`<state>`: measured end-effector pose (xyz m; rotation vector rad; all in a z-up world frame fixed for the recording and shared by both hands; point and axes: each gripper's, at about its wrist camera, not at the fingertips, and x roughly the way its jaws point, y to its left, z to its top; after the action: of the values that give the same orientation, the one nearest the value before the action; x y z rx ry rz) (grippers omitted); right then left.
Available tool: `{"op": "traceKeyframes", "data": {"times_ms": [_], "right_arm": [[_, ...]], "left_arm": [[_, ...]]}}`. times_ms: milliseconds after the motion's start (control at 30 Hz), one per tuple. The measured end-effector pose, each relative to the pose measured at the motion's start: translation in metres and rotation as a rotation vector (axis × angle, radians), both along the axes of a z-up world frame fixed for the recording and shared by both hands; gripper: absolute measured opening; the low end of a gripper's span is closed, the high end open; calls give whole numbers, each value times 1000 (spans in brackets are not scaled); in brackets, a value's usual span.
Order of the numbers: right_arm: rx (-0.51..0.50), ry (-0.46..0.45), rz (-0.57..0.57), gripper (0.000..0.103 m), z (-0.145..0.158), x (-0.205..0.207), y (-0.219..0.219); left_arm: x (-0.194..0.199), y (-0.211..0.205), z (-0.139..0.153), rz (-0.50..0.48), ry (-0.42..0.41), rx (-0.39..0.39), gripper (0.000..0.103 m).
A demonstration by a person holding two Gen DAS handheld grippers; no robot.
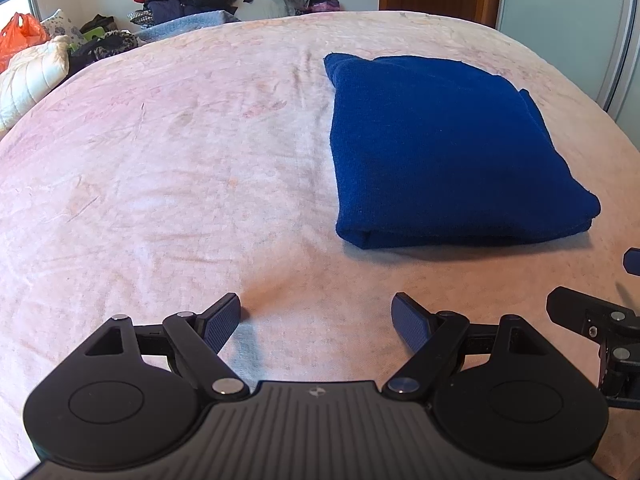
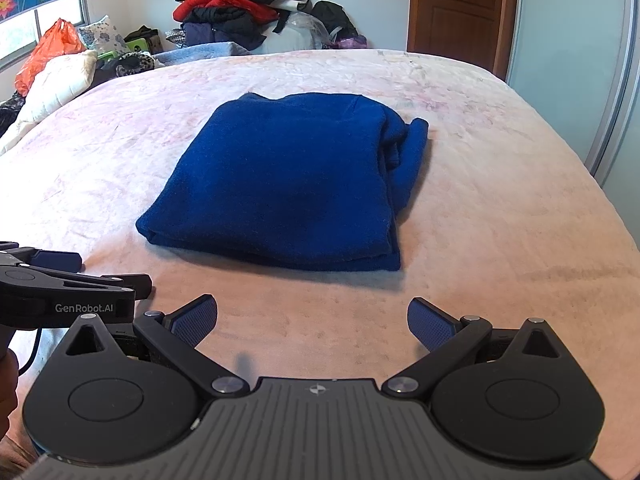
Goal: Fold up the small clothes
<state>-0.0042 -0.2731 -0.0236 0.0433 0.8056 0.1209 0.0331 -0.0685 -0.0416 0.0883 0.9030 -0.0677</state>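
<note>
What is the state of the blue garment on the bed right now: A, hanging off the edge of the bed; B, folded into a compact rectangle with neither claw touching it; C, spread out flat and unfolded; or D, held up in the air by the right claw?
B: the blue garment lies folded in layers on the bed, while the left claw and right claw sit open short of it.

One folded blue garment (image 2: 280,184) lies on one pink bedspread (image 2: 500,240). Two grippers hover near the garment's front edge: the left gripper (image 1: 316,320) and the right gripper (image 2: 312,320). Beyond the bedspread are one clothes heap (image 2: 240,12), one orange plastic bag (image 2: 48,50) and one wooden door (image 2: 460,8).
</note>
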Motion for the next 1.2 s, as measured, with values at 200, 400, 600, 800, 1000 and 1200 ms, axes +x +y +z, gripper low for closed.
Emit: {"op": "traceKeyframes", "data": {"times_ms": [200,400,600,800,1000,1200], "right_arm": [[-9,-1,8,102,2,-1,3],[-19,-1,23,102,6,0,8],[-16,1,23,102,5,0,10],[-7,9,20,102,2,2,9],[4,-1,13,102,1,2,6],[-5,-8,0,102,2,-3,2]], "left_arm": [[-1,0,2,-10,3,5,83],[-2,3,6,-7,-2,0,83],[-2,5,4,-8,2,-6,83],[-2,5,5,-6,-2,-8,83],[-4,6,5,3,-10,-7,83],[-6,3,3,-8,-10,-15,83]]}}
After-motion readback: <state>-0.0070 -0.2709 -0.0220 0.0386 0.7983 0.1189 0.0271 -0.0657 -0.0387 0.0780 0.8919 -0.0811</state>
